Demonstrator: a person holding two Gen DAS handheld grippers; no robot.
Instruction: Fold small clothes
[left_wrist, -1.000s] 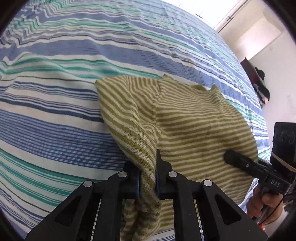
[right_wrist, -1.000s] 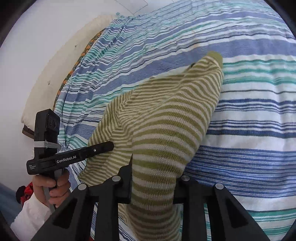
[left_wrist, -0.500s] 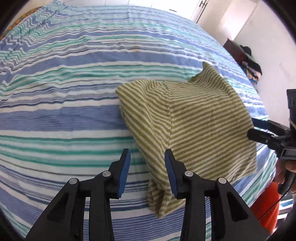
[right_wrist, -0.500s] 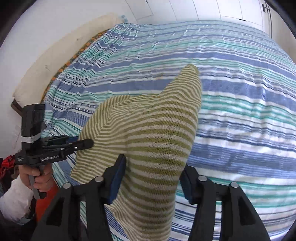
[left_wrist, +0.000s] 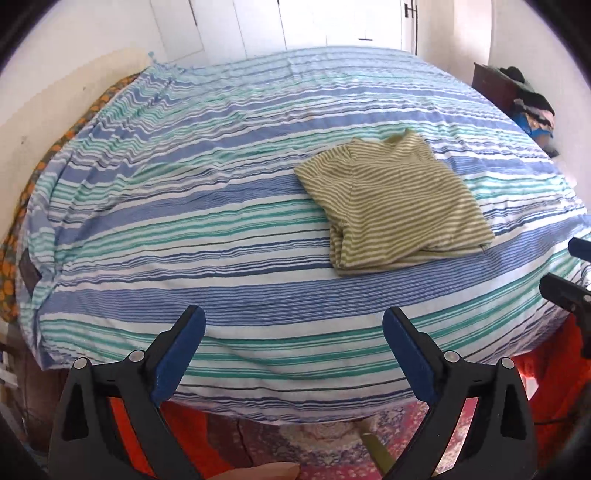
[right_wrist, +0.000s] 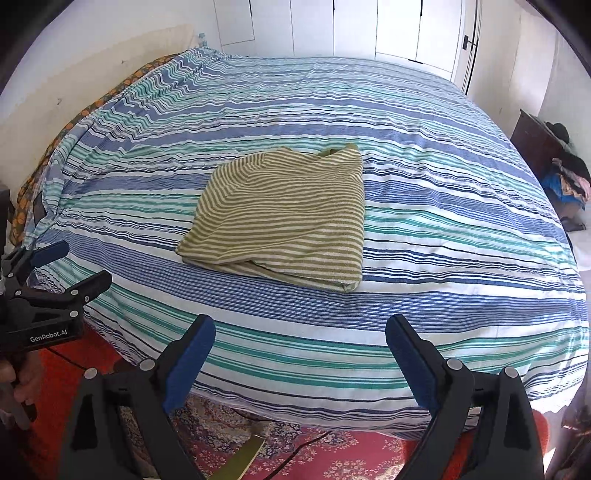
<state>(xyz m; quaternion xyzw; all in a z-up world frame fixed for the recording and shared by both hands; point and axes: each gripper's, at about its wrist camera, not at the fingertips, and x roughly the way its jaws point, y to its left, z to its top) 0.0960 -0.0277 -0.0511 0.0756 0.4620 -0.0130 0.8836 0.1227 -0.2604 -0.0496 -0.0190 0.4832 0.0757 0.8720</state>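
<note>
A small olive-and-cream striped shirt (left_wrist: 399, 199) lies folded into a rough rectangle on the striped bedspread (left_wrist: 221, 206); it also shows in the right wrist view (right_wrist: 284, 218). My left gripper (left_wrist: 293, 347) is open and empty, held back over the bed's near edge, well short of the shirt. My right gripper (right_wrist: 300, 354) is open and empty too, also back at the near edge. The left gripper shows at the left of the right wrist view (right_wrist: 66, 266), open.
The bed is covered by a blue, green and white striped spread (right_wrist: 443, 184). A red patterned rug (right_wrist: 332, 450) lies below the near edge. A dark cabinet with piled clothes (right_wrist: 565, 166) stands at the right. White wardrobe doors (right_wrist: 369, 29) are behind.
Both grippers have let go of the shirt, opened wide and pulled back from the bed. The shirt now lies folded and flat on the spread.
</note>
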